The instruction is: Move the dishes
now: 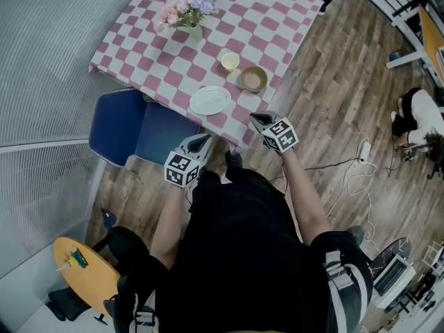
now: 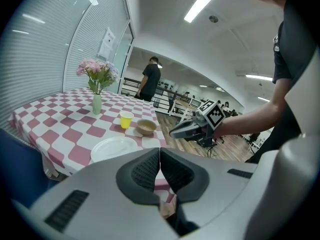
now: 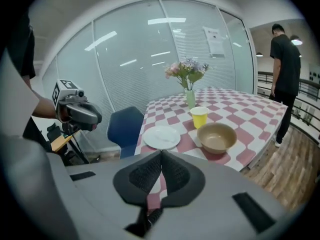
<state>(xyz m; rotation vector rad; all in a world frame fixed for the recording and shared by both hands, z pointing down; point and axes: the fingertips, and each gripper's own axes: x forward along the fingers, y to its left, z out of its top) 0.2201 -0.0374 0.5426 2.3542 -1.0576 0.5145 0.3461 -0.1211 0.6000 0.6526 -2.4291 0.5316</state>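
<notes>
Three dishes stand near the front edge of the pink-and-white checked table point(image 1: 263, 12): a white plate point(image 1: 210, 100), a brown bowl point(image 1: 254, 79) and a yellow cup point(image 1: 229, 61). My left gripper point(image 1: 201, 142) hovers just off the table's edge, below the plate, shut and holding nothing. My right gripper point(image 1: 257, 119) hangs at the edge below the bowl, shut too, with nothing in it. In the left gripper view the plate point(image 2: 114, 148) lies just beyond the closed jaws. In the right gripper view the plate point(image 3: 161, 136), bowl point(image 3: 216, 137) and cup point(image 3: 199, 117) lie ahead.
A vase of flowers point(image 1: 189, 19) stands farther back on the table. A blue chair point(image 1: 139, 127) is tucked at the table's left corner. A person point(image 3: 286, 59) stands beyond the far side. Cables point(image 1: 361, 165) lie on the wood floor at right. A glass wall point(image 1: 55, 47) runs along the left.
</notes>
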